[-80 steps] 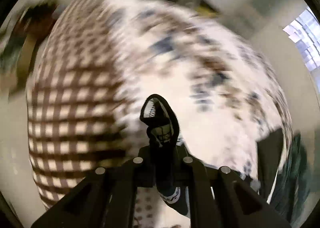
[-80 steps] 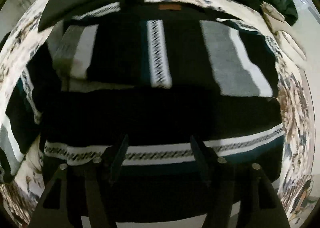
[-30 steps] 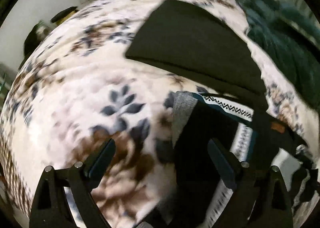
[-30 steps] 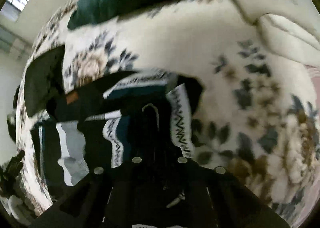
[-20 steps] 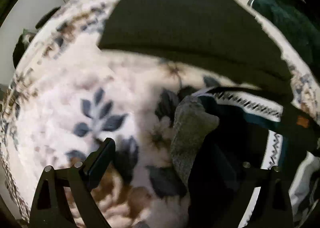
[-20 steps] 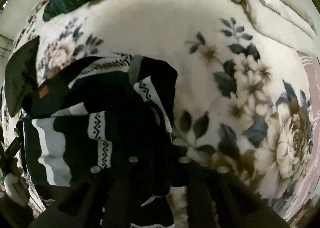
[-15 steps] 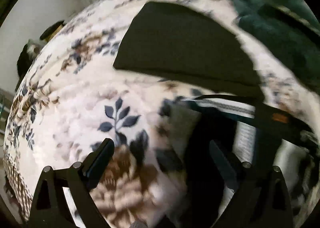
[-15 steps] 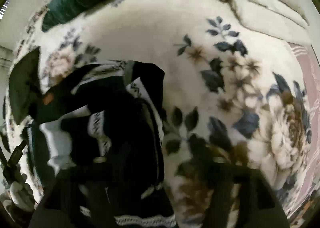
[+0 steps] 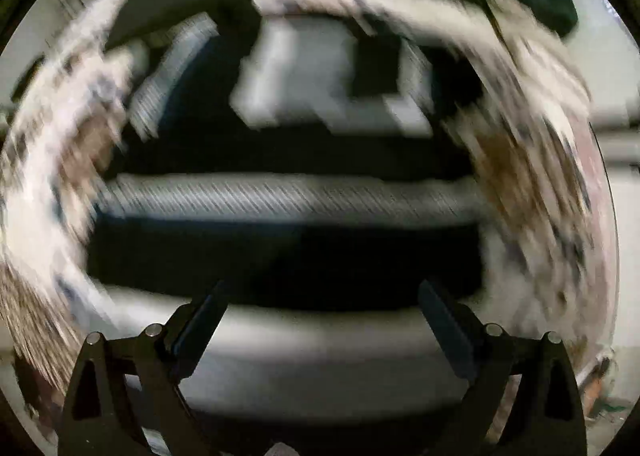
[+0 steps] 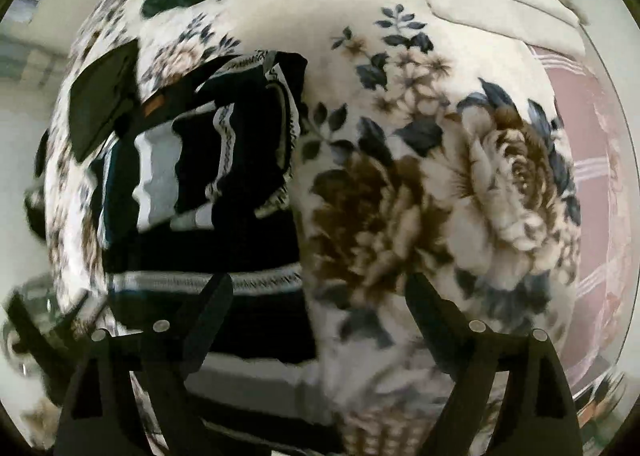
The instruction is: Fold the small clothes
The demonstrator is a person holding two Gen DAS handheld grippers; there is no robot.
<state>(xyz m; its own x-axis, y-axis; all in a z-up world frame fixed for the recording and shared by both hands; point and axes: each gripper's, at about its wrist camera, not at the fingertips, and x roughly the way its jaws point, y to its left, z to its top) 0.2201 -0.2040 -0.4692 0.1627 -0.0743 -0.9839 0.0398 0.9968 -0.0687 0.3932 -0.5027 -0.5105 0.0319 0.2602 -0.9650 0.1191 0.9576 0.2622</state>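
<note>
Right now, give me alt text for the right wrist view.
A black striped sweater lies partly folded on a floral blanket. The open right hand-held gripper hovers at its edge, holding nothing.

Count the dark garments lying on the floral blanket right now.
2: the striped sweater left of centre, and a plain dark piece beyond its upper-left corner. Others may be hidden.
</note>
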